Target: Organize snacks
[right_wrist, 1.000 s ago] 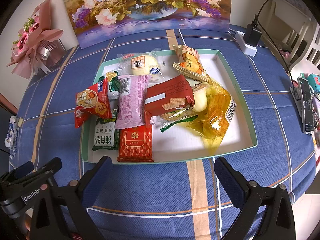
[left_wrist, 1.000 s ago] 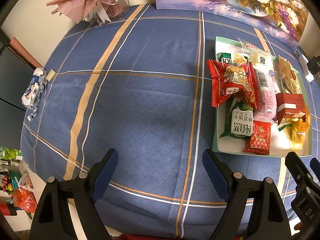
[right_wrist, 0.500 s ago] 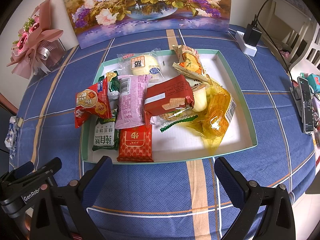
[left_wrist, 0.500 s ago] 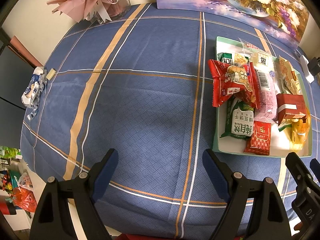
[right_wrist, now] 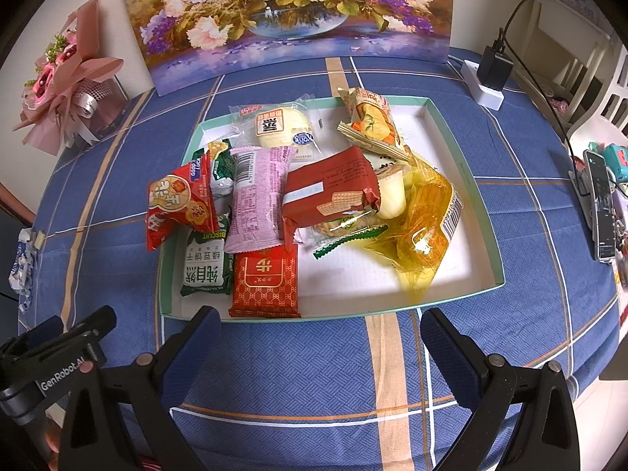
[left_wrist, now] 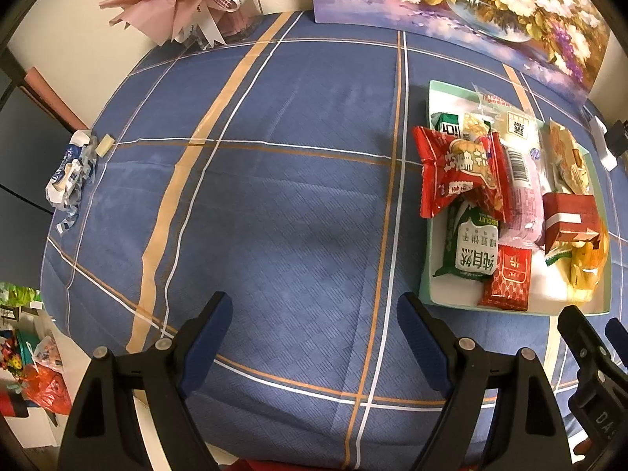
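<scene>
A shallow tray with a mint-green rim (right_wrist: 488, 212) (left_wrist: 426, 274) lies on the blue checked tablecloth and holds several snack packs. Among them are a red cracker bag (right_wrist: 178, 206) (left_wrist: 459, 170) overhanging the tray's left edge, a pink pack (right_wrist: 257, 200), a green biscuit pack (right_wrist: 206, 261) (left_wrist: 471, 245), a small red pack (right_wrist: 267, 284) and a yellow bag (right_wrist: 422, 227). My right gripper (right_wrist: 318, 320) hangs open over the tray's near rim, nothing between its fingers. My left gripper (left_wrist: 314, 306) is open above bare cloth, left of the tray.
A flower painting (right_wrist: 290, 11) leans at the back and a pink bouquet (right_wrist: 66, 90) stands back left. A white power strip with a black charger (right_wrist: 488, 78) and a phone (right_wrist: 600, 206) sit to the right. A crumpled blue-white wrapper (left_wrist: 68, 174) lies at the table's left edge.
</scene>
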`<state>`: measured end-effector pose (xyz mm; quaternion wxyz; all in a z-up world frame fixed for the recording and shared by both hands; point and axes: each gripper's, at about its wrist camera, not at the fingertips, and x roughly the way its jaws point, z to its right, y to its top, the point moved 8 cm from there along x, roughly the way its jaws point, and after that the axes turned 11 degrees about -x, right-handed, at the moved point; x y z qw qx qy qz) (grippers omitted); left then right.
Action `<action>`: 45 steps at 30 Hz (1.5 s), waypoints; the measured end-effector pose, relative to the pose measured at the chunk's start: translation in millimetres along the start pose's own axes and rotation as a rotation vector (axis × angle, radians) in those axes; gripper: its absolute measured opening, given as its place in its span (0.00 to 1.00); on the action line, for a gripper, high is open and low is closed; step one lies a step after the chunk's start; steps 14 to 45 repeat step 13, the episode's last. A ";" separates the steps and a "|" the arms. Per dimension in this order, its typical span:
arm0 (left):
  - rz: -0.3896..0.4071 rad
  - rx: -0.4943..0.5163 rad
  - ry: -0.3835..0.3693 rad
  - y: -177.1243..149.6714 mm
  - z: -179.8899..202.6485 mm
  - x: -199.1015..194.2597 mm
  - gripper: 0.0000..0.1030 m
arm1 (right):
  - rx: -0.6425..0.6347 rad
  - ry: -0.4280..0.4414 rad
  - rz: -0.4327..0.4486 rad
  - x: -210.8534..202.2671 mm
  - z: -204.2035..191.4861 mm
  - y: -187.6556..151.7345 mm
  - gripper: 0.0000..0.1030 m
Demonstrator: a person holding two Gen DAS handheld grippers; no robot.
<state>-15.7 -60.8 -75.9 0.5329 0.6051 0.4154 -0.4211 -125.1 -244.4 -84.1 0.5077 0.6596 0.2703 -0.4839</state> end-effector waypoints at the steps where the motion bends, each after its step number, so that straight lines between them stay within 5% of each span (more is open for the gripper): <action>1: 0.000 -0.002 0.000 0.5 -0.3 -0.2 0.84 | 0.000 0.000 0.000 0.2 0.0 -0.5 1.00; 45: 0.032 -0.023 -0.017 5.0 -2.0 -6.0 0.84 | 0.000 0.001 -0.001 0.5 0.2 -1.3 1.00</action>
